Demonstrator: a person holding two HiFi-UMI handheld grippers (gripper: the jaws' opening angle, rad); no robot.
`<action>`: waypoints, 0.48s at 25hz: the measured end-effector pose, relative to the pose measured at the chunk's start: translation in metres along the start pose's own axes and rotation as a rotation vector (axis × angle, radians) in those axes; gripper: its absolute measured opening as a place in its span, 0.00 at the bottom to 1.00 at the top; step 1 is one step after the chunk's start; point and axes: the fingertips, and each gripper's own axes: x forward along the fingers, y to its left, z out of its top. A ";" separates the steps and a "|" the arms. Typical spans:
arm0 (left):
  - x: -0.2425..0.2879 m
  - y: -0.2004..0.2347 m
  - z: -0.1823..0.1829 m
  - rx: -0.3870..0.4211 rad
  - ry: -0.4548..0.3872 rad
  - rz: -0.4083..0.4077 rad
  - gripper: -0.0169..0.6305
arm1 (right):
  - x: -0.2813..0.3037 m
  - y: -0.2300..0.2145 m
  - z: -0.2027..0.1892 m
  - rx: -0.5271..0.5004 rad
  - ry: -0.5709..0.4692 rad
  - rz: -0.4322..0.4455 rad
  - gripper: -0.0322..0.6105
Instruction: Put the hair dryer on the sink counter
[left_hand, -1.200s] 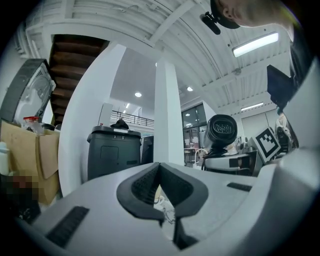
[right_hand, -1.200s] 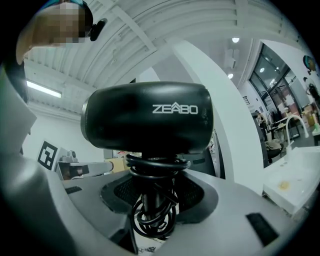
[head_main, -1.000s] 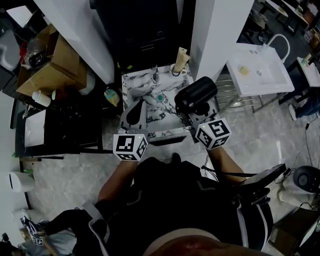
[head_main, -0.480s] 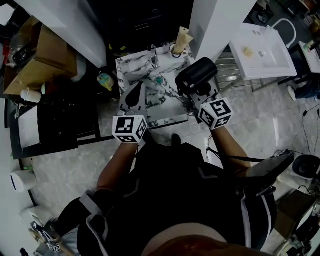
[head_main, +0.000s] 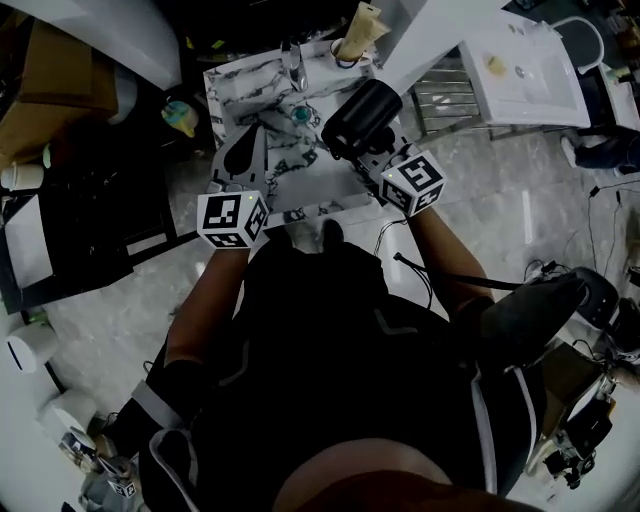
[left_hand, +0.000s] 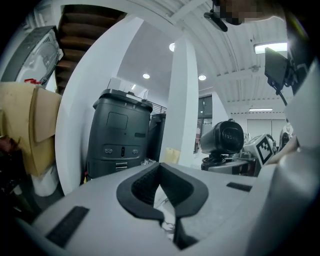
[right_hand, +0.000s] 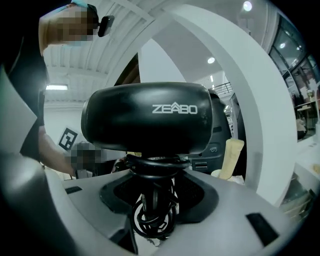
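Note:
The black hair dryer (head_main: 360, 118) (right_hand: 150, 117) hangs over the right part of the marble sink counter (head_main: 300, 195). My right gripper (head_main: 385, 165) (right_hand: 155, 192) is shut on its handle, around which the black cord is coiled. The dryer's body stands above the jaws, and it also shows at the right of the left gripper view as the dryer (left_hand: 225, 137). My left gripper (head_main: 240, 160) (left_hand: 162, 187) is over the counter's left part, its jaws shut with nothing between them.
A faucet (head_main: 292, 60) and a greenish drain (head_main: 298, 113) are in the marble basin. A cream tube in a cup (head_main: 358, 30) stands at the back right corner. A white sink unit (head_main: 520, 70) is further right, a black bin (left_hand: 117, 135) behind, and a dark shelf (head_main: 90, 220) at left.
The head view has swung, so the counter and both grippers sit higher and further left in it. The dryer stays in the right gripper over the counter's right side.

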 end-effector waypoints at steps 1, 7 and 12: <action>0.002 0.004 -0.006 -0.012 0.012 0.004 0.03 | 0.005 -0.001 -0.007 0.005 0.016 0.008 0.36; 0.008 0.017 -0.044 -0.042 0.085 0.014 0.03 | 0.032 0.001 -0.049 -0.046 0.124 0.103 0.36; 0.008 0.023 -0.071 -0.076 0.133 0.057 0.03 | 0.049 -0.001 -0.082 -0.070 0.206 0.167 0.36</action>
